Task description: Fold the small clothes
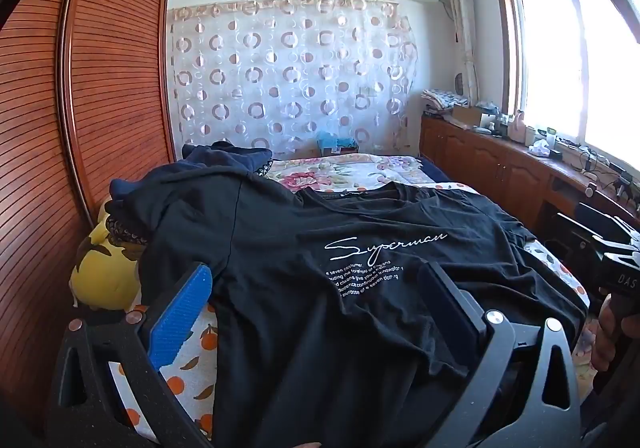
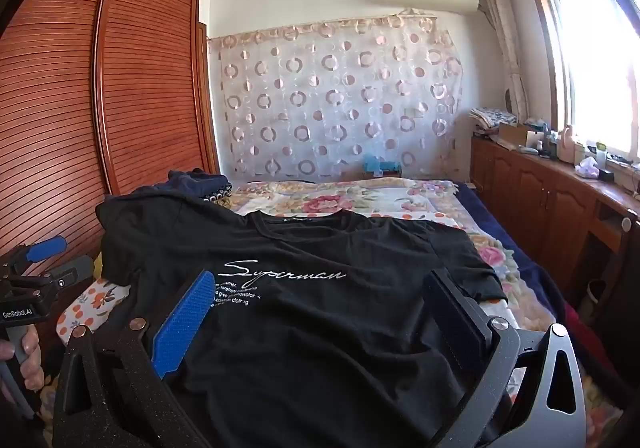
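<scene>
A black tee (image 1: 320,268) lies face up on the bed (image 1: 360,167), print showing, its collar toward twelve o'clock and its hem nearest the two tools. The left gripper (image 1: 320,304) hangs over the hem with its fingers spread wide and nothing between them; the right gripper (image 2: 320,312) is just the same, released and empty, a little further toward three o'clock. The tee is not yet flat: its sleeve at ten o'clock rides up over a heap of dark clothes (image 1: 224,159) and a yellow cushion (image 1: 100,268), so I would draw that side clear and smooth it first, then pinch both hem corners, taking one layer only, and carry them evenly toward the collar. As for containers, a cardboard box (image 2: 514,132) stands on the counter (image 2: 560,175) at two o'clock under the window; what it holds I cannot make out from here. A blue box (image 2: 380,164) sits at the bed's far end, possibly tissues.
</scene>
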Demonstrator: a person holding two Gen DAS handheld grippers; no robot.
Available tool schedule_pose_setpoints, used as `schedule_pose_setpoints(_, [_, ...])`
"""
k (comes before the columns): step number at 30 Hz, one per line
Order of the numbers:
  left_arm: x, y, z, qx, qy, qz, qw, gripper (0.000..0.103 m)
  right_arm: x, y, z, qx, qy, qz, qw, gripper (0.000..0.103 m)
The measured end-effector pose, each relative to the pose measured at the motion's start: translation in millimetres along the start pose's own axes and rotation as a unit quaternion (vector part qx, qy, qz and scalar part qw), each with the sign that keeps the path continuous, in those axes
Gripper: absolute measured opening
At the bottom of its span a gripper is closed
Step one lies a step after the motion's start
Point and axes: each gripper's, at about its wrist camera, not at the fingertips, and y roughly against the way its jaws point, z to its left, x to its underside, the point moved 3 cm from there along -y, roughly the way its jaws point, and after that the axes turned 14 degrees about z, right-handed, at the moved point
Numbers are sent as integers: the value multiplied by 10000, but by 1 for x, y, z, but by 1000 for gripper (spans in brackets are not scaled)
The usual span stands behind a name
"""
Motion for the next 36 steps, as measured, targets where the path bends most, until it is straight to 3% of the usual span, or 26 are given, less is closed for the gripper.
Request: schedule_pose_setpoints(36, [-1, -4, 1, 6, 137, 17, 9999, 103, 0, -1, 3, 17, 45, 51, 10000, 103])
